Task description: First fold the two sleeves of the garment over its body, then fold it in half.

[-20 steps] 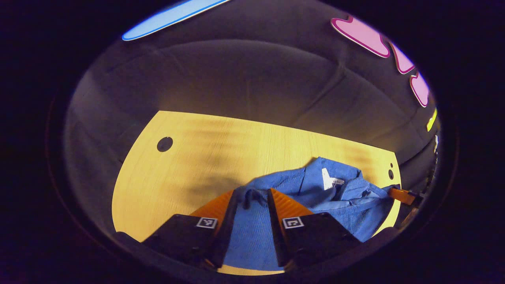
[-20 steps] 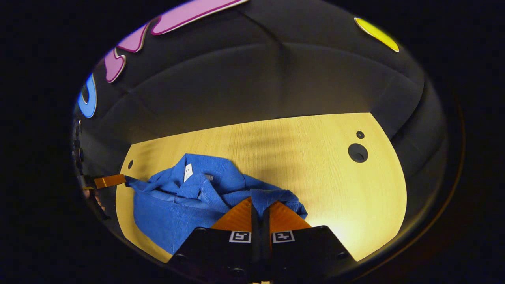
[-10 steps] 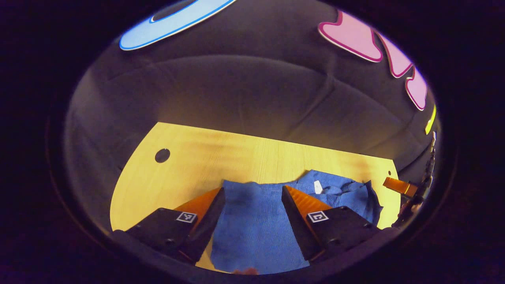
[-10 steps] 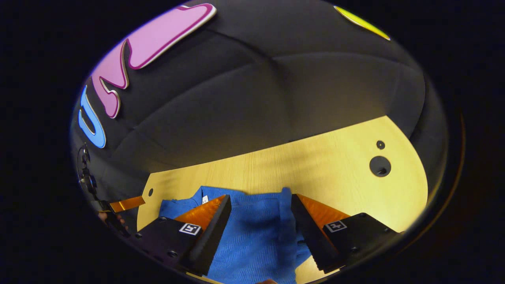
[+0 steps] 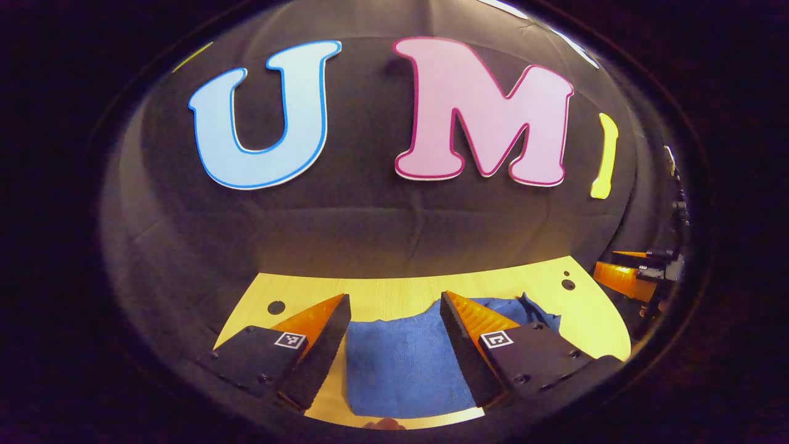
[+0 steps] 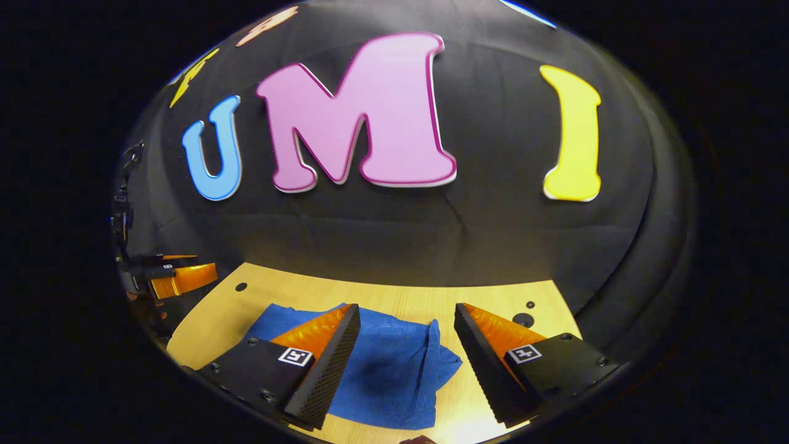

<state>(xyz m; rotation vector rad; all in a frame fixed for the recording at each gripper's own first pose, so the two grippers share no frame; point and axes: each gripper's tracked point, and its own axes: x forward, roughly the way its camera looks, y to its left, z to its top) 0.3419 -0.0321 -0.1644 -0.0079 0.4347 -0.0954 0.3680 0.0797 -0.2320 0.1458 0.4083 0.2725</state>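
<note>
On the light wooden table lies the blue knit garment, folded into a compact, roughly rectangular bundle near the front edge. Left gripper view: left gripper hangs above the cloth with its fingers spread wide apart — nothing between them but the blue fabric seen lying below on the table. No contact with the garment is visible. A small rumpled peak of fabric sticks up at the bundle's far right corner, just behind the right-hand finger. A round hole in the tabletop sits at the far left, two smaller holes at the far right corner. At the right rim of this view, the other gripper appears, held clear of the table's edge.

Right gripper view: right gripper also spread wide, fingers apart, above the same bundle. A vertical fold ridge runs down the cloth between the fingers — the right edge of the garment ends in a loose flap. Table surface bare beyond it. Left gripper shows at the left rim, off the table edge, apart from the garment.
</note>
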